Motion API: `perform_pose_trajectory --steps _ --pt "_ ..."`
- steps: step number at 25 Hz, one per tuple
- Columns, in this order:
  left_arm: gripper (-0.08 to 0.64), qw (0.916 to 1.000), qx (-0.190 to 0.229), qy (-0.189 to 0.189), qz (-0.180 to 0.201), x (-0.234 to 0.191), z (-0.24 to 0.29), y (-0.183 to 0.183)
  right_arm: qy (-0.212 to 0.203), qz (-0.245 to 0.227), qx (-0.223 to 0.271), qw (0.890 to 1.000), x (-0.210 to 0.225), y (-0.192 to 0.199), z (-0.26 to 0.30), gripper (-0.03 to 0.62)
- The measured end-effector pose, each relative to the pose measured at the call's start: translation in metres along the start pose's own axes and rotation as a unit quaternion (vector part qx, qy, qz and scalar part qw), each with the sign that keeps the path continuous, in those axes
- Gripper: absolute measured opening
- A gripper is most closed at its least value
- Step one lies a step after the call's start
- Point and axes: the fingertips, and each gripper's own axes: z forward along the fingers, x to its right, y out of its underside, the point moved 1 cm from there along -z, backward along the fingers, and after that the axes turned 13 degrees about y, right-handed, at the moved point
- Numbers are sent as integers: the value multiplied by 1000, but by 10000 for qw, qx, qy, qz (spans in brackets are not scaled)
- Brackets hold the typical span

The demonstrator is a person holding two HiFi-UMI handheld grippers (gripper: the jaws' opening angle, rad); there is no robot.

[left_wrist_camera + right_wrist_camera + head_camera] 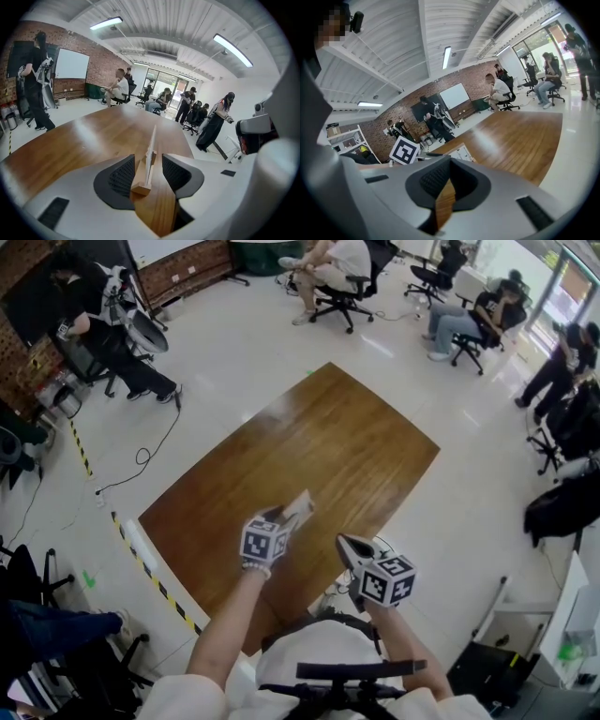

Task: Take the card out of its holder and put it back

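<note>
Though straddling the wooden holder (141,183) on the bench (84,140), grips nothing with the left claw (148,155): jaws spread wide, pads not pressing. Upright in the holder's slot, edge-on between those pads, the card (152,144). Right of the holder and near it, the right claw (450,161), pinched fully together, empty.

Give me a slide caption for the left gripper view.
Open left gripper straddles the wooden holder, card standing in its slot, on the table.
</note>
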Motion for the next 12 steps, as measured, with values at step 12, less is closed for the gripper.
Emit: perform_pose_trajectory --steps 12 --pt "135 9992 -152 367 106 -4 30 -3 275 207 19 9994 17 -2 2 -3"
